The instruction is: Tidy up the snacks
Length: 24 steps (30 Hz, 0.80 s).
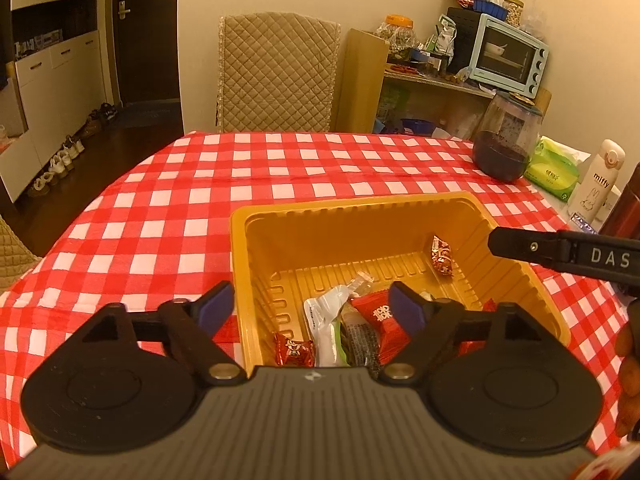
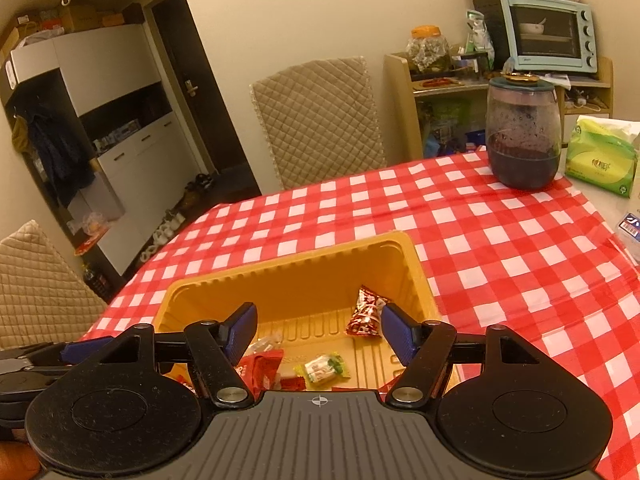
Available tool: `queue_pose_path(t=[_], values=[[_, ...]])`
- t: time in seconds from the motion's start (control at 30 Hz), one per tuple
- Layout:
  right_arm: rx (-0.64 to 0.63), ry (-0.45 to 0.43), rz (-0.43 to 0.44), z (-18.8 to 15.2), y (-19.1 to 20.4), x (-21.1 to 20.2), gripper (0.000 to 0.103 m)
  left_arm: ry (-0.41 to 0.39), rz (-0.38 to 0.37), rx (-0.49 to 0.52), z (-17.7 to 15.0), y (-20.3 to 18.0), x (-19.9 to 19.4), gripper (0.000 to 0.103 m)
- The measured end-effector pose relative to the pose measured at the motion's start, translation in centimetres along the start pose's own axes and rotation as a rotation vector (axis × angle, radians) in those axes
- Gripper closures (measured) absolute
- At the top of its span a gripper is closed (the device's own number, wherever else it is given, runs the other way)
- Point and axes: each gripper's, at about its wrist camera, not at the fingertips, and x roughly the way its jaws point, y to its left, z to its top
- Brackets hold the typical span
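Observation:
A yellow plastic tray (image 1: 360, 204) stands on the red-and-white checked tablecloth (image 1: 240, 184). In it lie a red candy (image 1: 441, 256) against the right wall, another red candy (image 1: 293, 352) near the front, a white pouch (image 1: 326, 320), a dark packet (image 1: 362, 340) and a red packet (image 1: 376, 320). My left gripper (image 1: 312, 306) hangs open over the tray's near end, its pads touching nothing. The right gripper (image 2: 319, 330) is open above the tray (image 2: 304, 258), over a yellow-green candy (image 2: 322, 368) and beside the red candy (image 2: 366, 312). One of its fingers (image 1: 520, 244) reaches in from the right.
A glass jar (image 1: 506, 140) with dark contents stands at the table's far right, with a green tissue pack (image 1: 554, 172) and a white bottle (image 1: 600, 180) beside it. A quilted chair (image 1: 276, 76) sits behind the table. A cluttered shelf holds a blue toaster oven (image 1: 508, 54).

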Motion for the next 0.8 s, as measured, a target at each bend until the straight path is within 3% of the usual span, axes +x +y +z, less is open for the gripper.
queue_pose_path(t=[0.4, 0.53, 0.8], values=[[-0.025, 0.031, -0.014, -0.4, -0.1, 0.1, 0.034, -0.014, 0.045, -0.021, -0.3, 0.4, -0.3, 0.0], [-0.045, 0.026, -0.029, -0.6, 0.1, -0.1, 0.015, -0.015, 0.061, -0.018, -0.4, 0.4, -0.7, 0.0], [-0.113, 0.029, -0.073, -1.5, 0.1, -0.9, 0.012, -0.04, 0.066, -0.04, -1.2, 0.8, -2.6, 0.0]])
